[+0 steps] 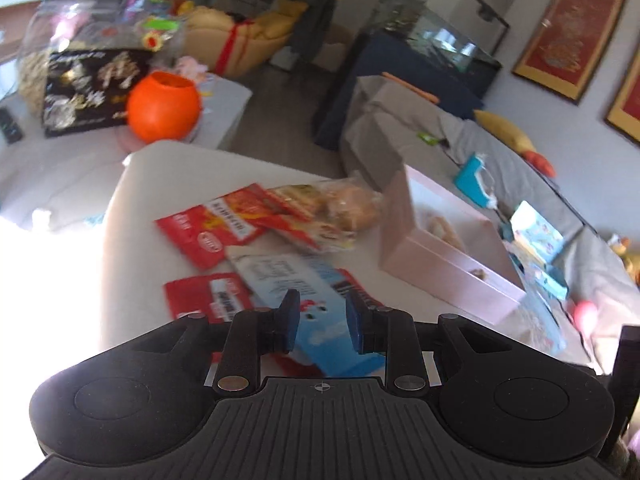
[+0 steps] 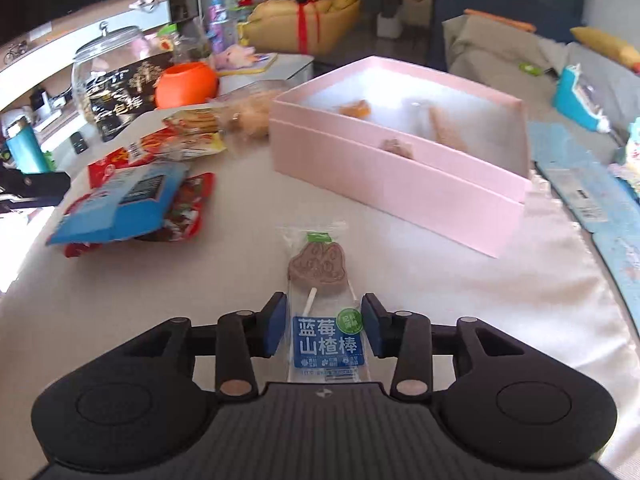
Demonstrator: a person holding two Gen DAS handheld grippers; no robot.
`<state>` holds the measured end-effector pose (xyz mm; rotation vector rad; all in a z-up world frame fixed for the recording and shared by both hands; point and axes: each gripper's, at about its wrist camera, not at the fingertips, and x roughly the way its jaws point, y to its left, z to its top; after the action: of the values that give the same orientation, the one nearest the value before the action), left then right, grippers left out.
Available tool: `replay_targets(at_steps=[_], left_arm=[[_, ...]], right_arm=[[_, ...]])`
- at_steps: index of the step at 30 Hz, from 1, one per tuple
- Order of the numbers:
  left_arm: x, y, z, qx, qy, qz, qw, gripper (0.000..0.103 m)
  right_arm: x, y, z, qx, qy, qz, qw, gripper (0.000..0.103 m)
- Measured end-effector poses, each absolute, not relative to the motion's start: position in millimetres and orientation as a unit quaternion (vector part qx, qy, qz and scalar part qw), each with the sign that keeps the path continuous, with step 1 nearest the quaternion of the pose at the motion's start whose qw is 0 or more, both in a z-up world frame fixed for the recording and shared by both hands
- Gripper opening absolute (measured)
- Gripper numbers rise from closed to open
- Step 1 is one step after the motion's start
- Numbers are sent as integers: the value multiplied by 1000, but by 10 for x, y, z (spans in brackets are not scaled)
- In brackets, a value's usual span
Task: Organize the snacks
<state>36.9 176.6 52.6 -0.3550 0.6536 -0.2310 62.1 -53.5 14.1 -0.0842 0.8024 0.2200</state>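
Both grippers: right gripper (image 2: 324,330) straddles lollipop (image 2: 318,268); left gripper (image 1: 322,326) seemingly hovers.

Pink box (image 2: 400,184): rectangular, lid off, upright on the pale tabletop; holds a few small snacks, one orange piece (image 2: 356,110), one brownish piece (image 2: 396,148), one long pale item (image 2: 446,130).

Lollipop (image 2: 320,268): brown, paw-shaped, white stick, sealed in a clear wrapper with blue label; lies flat on the table near the box's front wall, apart from it.

Blue carton (image 2: 120,204): flat, resting on red packets (image 2: 180,216).

Bagged buns (image 1: 352,208): clear wrapper, just beside the box's end, touching a red-yellow packet (image 1: 296,204).
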Motion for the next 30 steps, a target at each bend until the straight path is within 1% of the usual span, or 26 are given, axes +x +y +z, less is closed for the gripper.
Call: replay_targets(at_steps=[1,2,3,4,7,10,13,15,16,17,19,21,23,27,30], left_arm=[[368,1643,568,-146,316,-123,929,28],[375,1542,594,-124,315,-134,931,28],[386,1420,607,-103,315,-147,932,28],[401,1328,605,-85,317,-161,931,28],[481,1094,525,-36,329,-175,927,30],[525,1019,411,9,332,-136,933,30],[553,1169,375,13,332,-102,938,33],[542,1321,389,9,333,-76,940,32],[538,1405,401,3,335,-66,940,30],[552,1507,416,-11,338,-57,939,30],[614,1762,439,-71,351,-45,933,30],[684,1994,408,-153,367,-42,917,30],[730,2121,358,-202,374,-38,904,30],[752,2153,303,-200,375,-5,905,30],[765,2159,285,-219,379,-31,899,30]], right_arm=[[612,-565,126,-41,384,102,917,62],[612,-585,103,-43,378,92,920,69],[615,-602,75,-43,372,83,924,81],[627,-632,42,-37,366,75,927,87],[685,-733,16,-10,368,80,926,91],[686,-698,4,-16,369,82,926,93],[683,-685,4,-17,368,81,926,94],[686,-683,0,-16,369,85,925,95],[688,-679,-1,-17,370,85,925,96],[683,-677,-6,-18,370,84,925,96],[683,-676,-6,-18,370,84,925,96],[683,-675,-7,-18,370,84,925,96],[684,-677,-6,-18,370,84,925,96],[685,-676,-6,-18,370,85,925,96],[690,-673,-10,-18,370,85,925,97]])
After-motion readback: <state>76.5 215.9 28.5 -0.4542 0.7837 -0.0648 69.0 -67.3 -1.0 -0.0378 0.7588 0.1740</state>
